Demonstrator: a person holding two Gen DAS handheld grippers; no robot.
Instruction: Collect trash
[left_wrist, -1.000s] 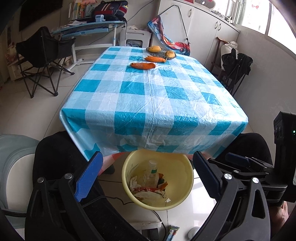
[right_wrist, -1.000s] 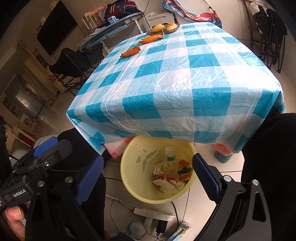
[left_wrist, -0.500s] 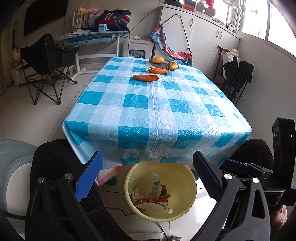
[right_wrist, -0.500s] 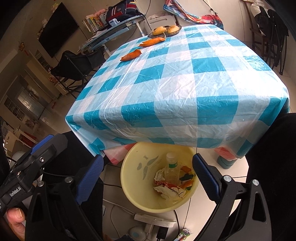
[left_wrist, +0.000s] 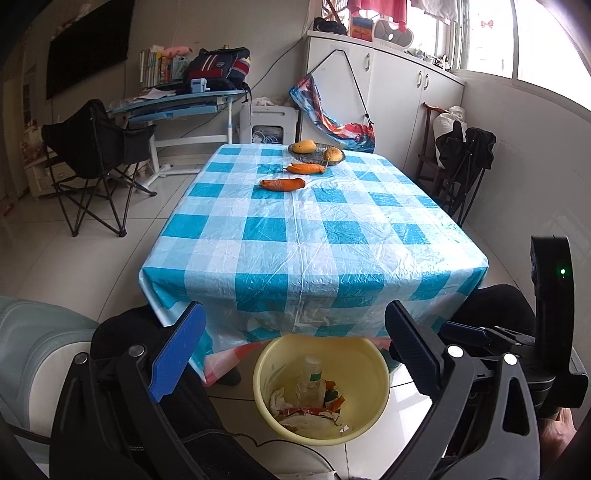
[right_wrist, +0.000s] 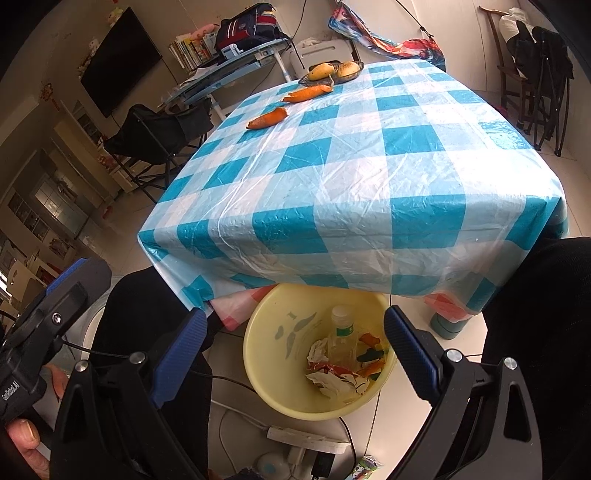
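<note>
We see a desk (left_wrist: 295, 236) covered by a blue-and-white checked plastic cloth, filling the middle of both wrist views. Compared with a second ago, both cameras sit higher and farther back, so more of the room behind the desk shows in the left view: a black folding chair (left_wrist: 92, 158), a wall screen, a window.

Under the near edge of the desk, on the tiled floor, stands a yellow basin (left_wrist: 321, 387) (the trash holder here). It now appears lower and smaller between the gripper fingers than before. Inside it lie a clear plastic bottle (right_wrist: 341, 339) with a green label, crumpled white paper (right_wrist: 332, 382) and orange peel scraps (right_wrist: 371, 360); their arrangement looks unchanged.

The left gripper (left_wrist: 295, 354) is spread wide with nothing between its blue-padded fingers, and the right gripper (right_wrist: 293, 354) is likewise spread wide and empty. Both frame the basin from above, well apart from it.

At the far end of the desk, two orange carrots (left_wrist: 282, 183) lie just in front of a dish (left_wrist: 317, 157) holding two yellowish fruits, where they were before.

On the floor beside the basin lies a white power strip (right_wrist: 306, 439).
</note>
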